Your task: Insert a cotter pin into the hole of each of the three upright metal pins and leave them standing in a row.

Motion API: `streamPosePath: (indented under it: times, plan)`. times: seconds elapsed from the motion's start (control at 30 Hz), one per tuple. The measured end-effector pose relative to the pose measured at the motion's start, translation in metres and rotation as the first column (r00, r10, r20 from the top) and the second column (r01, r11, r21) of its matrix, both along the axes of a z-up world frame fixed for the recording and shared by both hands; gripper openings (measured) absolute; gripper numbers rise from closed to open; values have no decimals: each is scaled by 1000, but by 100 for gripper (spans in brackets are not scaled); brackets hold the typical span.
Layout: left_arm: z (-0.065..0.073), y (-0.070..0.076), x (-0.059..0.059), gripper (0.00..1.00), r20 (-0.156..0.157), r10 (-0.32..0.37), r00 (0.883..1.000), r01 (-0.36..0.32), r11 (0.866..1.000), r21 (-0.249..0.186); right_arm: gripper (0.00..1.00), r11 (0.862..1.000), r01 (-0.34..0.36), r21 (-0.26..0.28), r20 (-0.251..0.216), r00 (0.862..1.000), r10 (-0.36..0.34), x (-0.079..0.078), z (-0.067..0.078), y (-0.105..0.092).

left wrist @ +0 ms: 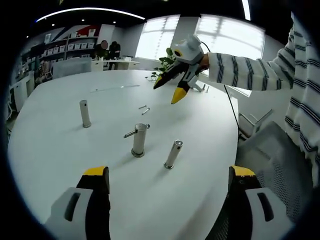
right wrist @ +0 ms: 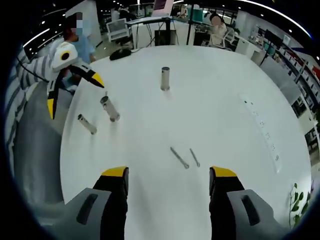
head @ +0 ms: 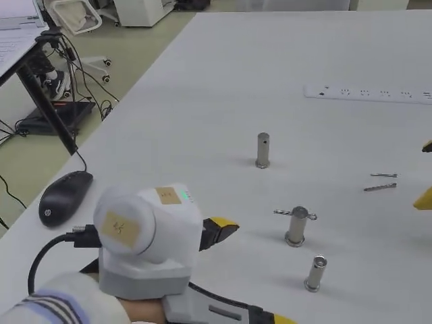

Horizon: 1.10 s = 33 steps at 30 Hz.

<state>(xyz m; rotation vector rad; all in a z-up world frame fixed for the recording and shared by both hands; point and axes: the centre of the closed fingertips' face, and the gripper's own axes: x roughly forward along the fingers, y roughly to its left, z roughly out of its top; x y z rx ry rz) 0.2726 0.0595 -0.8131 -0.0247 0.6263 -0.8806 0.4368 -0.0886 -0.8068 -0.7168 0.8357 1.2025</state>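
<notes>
So one of the three is done: the middle metal pin (head: 295,226) has a cotter pin (head: 294,214) through its hole, while the far metal pin (head: 262,150) and the near metal pin (head: 315,273) have empty holes. All three stand in a loose row around the middle of the tabletop (head: 202,101). Two loose cotter pins (right wrist: 179,157) lie flat side by side, further toward the right edge, on the near side of the power strip (head: 368,93) by the far edge. The right gripper (right wrist: 169,174) is wide open with nothing in it, jaws pointing at that pair. The left gripper (left wrist: 168,172) is just as open and empty, hanging back near the front edge by the mouse (head: 64,197). I'd say the step is grabbing the next cotter pin. Tip from the sidelines: those two lie close together, so go for just one and pinch it by the looped head, leaving the legs sticking out to thread. The left one could steady the metal pin, since I'd guess these topple easily.
</notes>
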Motion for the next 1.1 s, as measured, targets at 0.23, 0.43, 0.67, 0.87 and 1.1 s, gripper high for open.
streamPosePath:
  times: [0.23, 0.43, 0.67, 0.87, 1.1]
  plan:
    - [0, 2, -2, 99, -3, 6, 1000, -6, 1000, 23, 62, 999, -25, -40, -9, 1000, 24, 15, -8, 3]
    - [2, 4, -1, 97, 6, 18, 1000, -18, 999, 31, 54, 998, -21, -66, -15, 1000, 20, 28, -13, 4]
    - [1, 6, -1, 94, 6, 33, 999, -33, 999, 41, 49, 994, -40, -104, -26, 999, 37, 36, -22, 6]
    - [-1, 8, -1, 90, 2, 33, 999, -33, 998, 57, 44, 991, -50, -123, -36, 998, 46, 42, -28, 7]
    - [-3, 9, 1, 85, 7, 35, 999, -35, 997, 75, 34, 985, -68, -156, -38, 997, 63, 50, -33, 10]
